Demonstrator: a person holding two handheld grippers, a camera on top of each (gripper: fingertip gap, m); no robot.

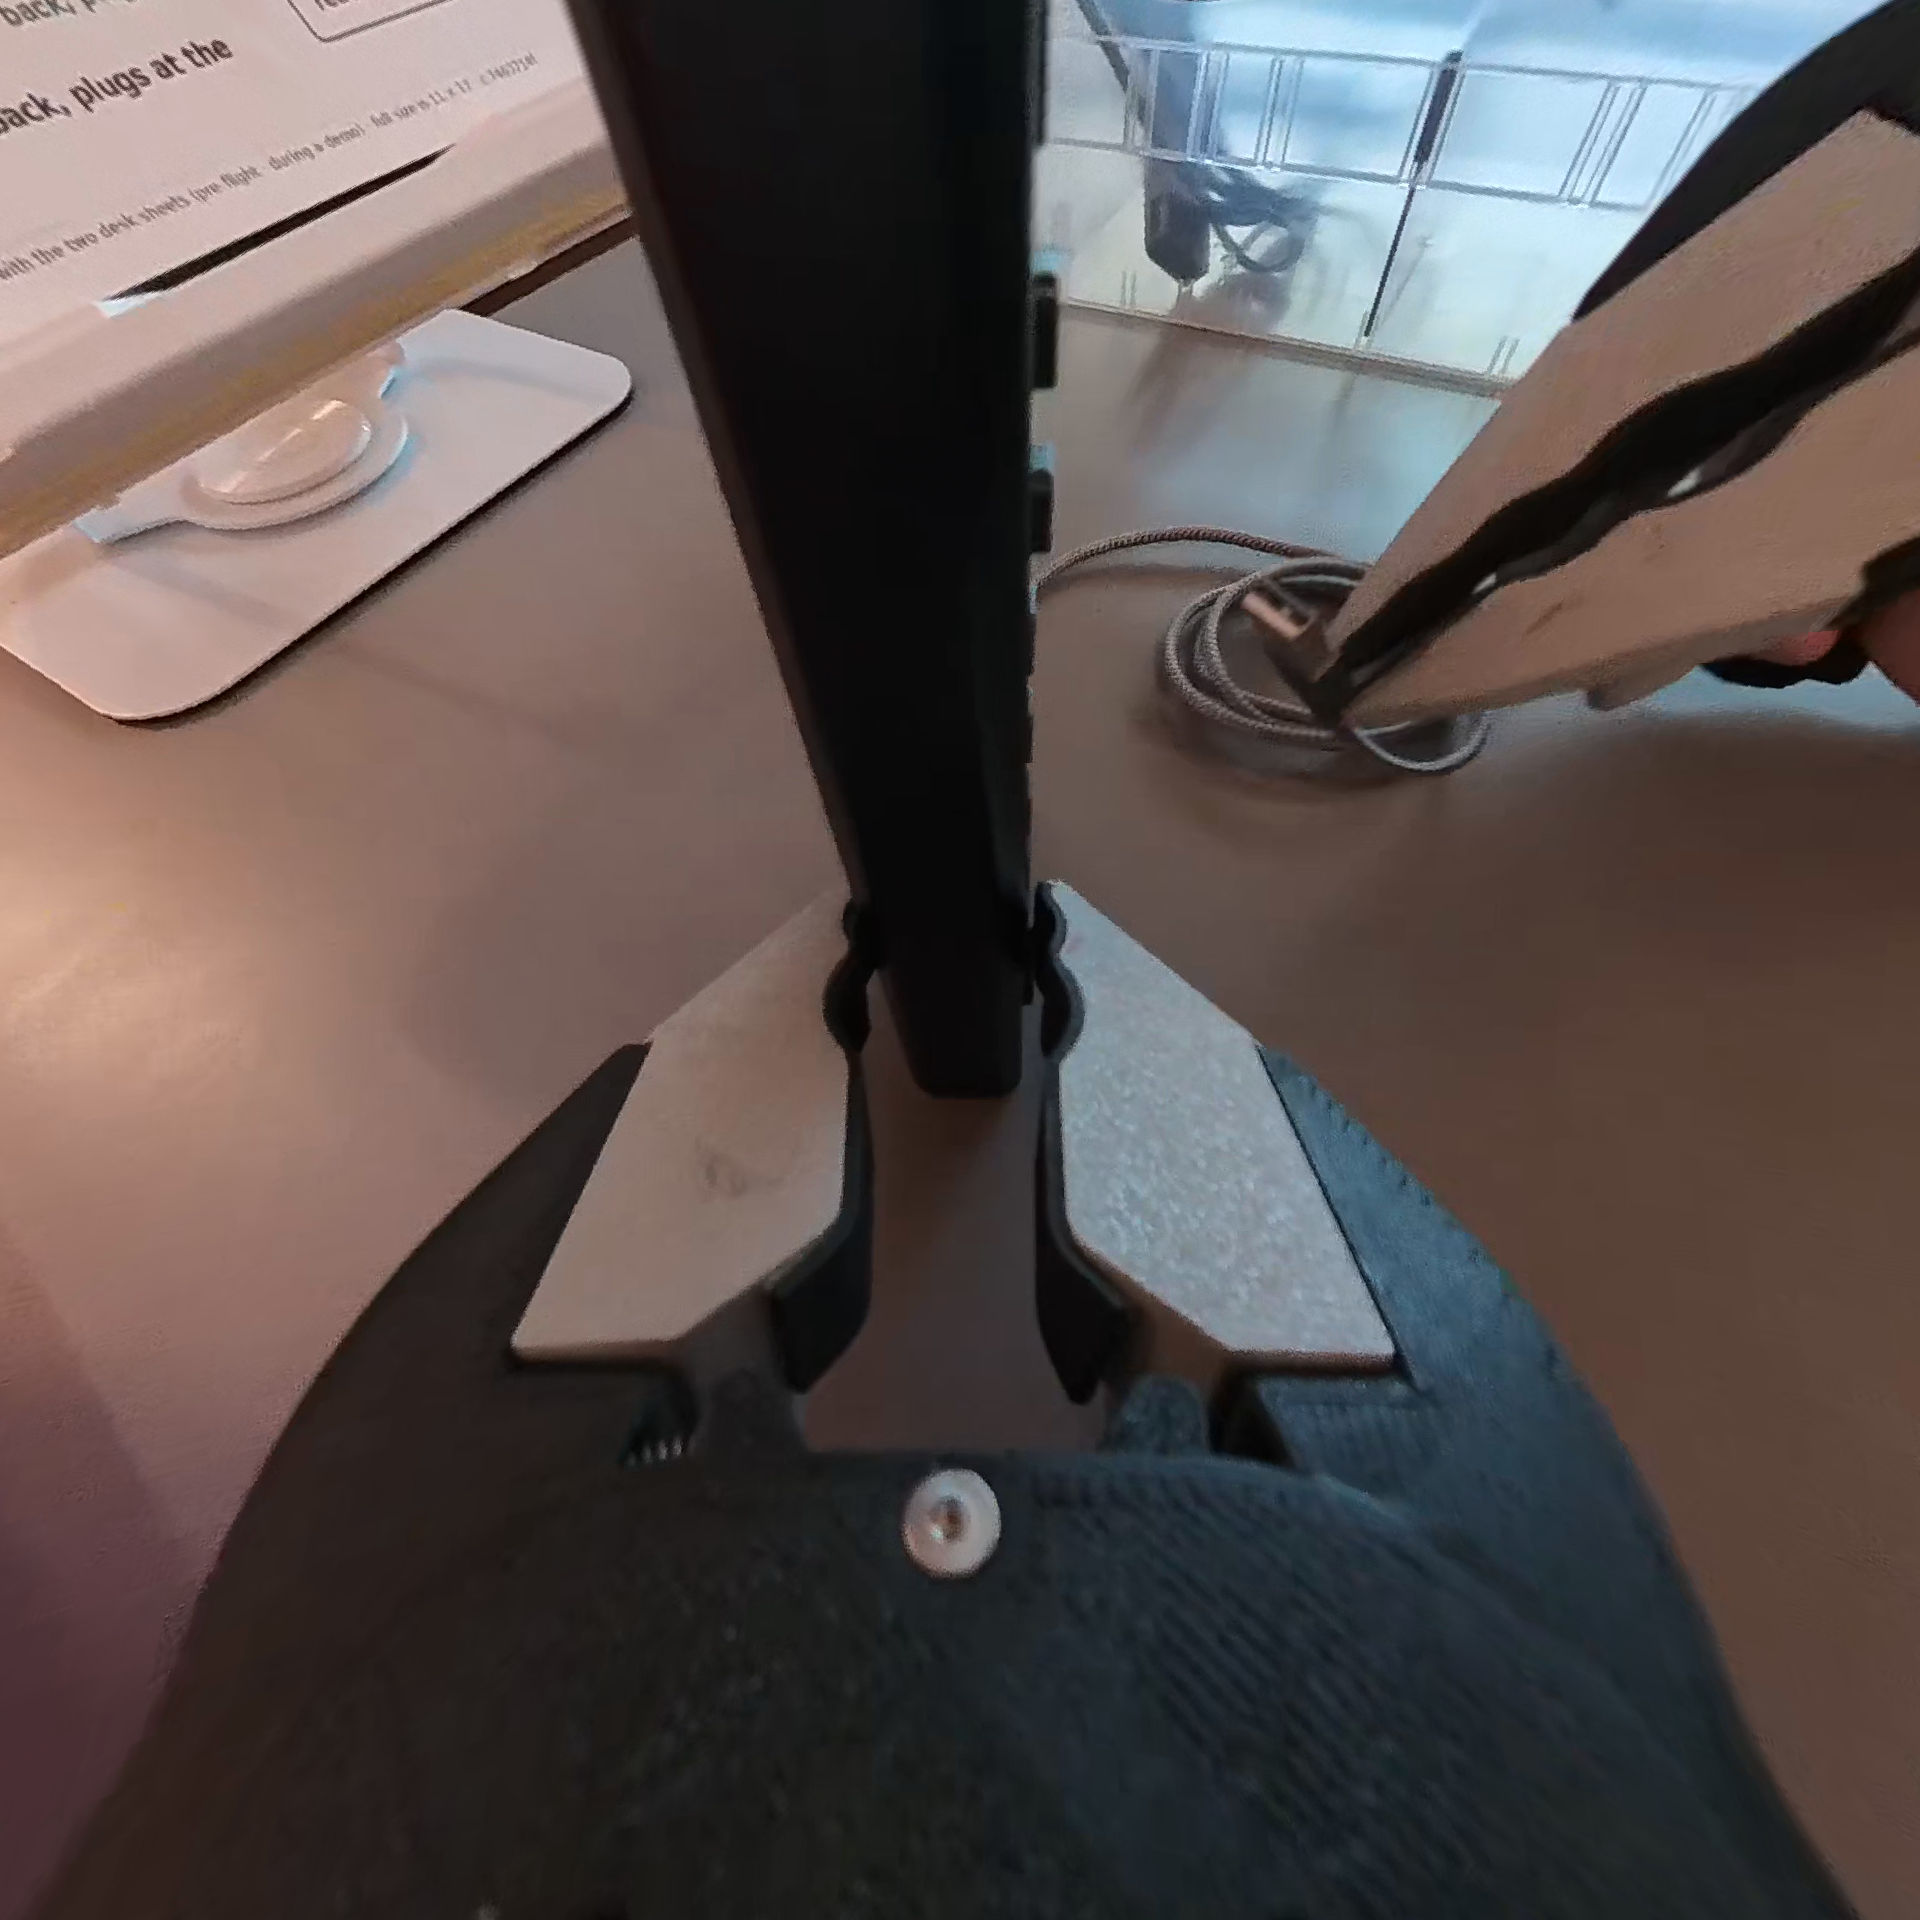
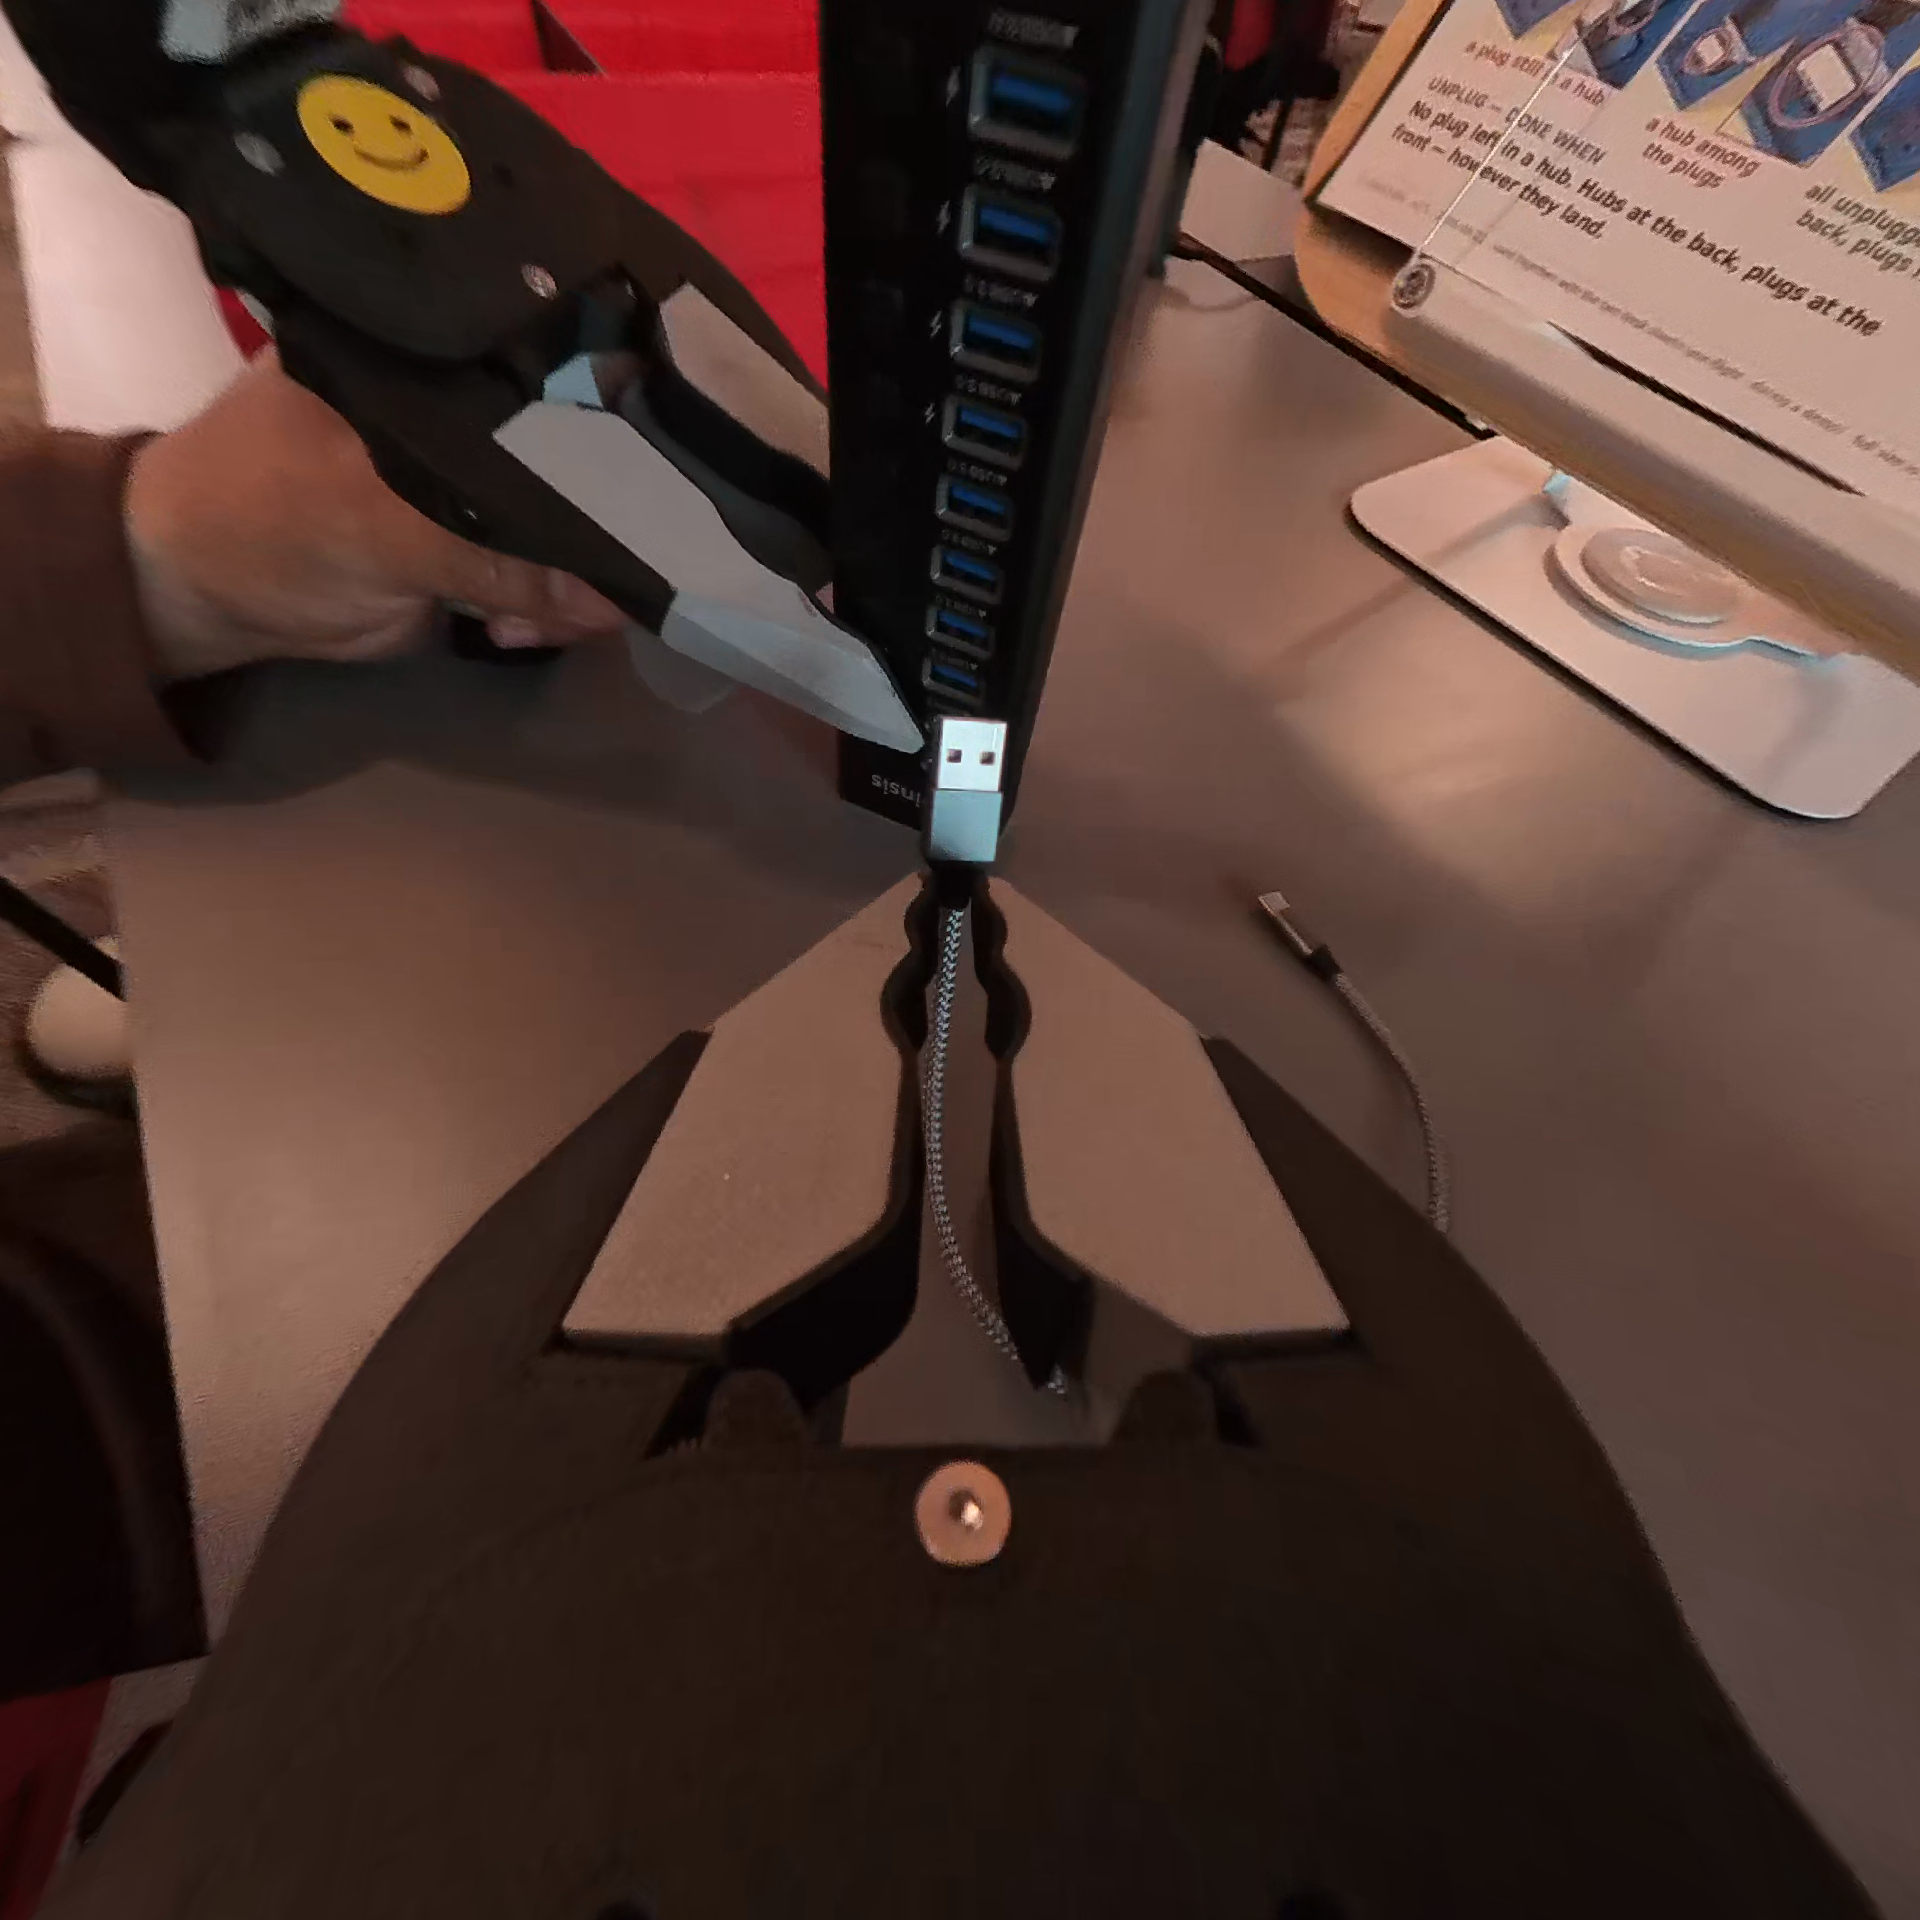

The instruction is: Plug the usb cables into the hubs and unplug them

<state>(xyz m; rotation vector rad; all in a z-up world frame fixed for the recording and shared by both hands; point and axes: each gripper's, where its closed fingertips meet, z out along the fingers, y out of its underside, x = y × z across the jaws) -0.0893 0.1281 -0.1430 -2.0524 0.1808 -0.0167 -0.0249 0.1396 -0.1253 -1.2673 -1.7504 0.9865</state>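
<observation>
A long black hub stands upright, its near end gripped between tongs, a column of blue ports facing right. A silver plug on a braided grey cable points at the lowest port, just short of it. The cable's other end lies on the worktop; its length is coiled to the hub's right.

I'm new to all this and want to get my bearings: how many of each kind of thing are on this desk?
Claws: 2 (left claw, right claw)
Hub: 1
Metal plugs: 2 (held plug, loose plug)
Sign stand: 1
Total: 6
</observation>
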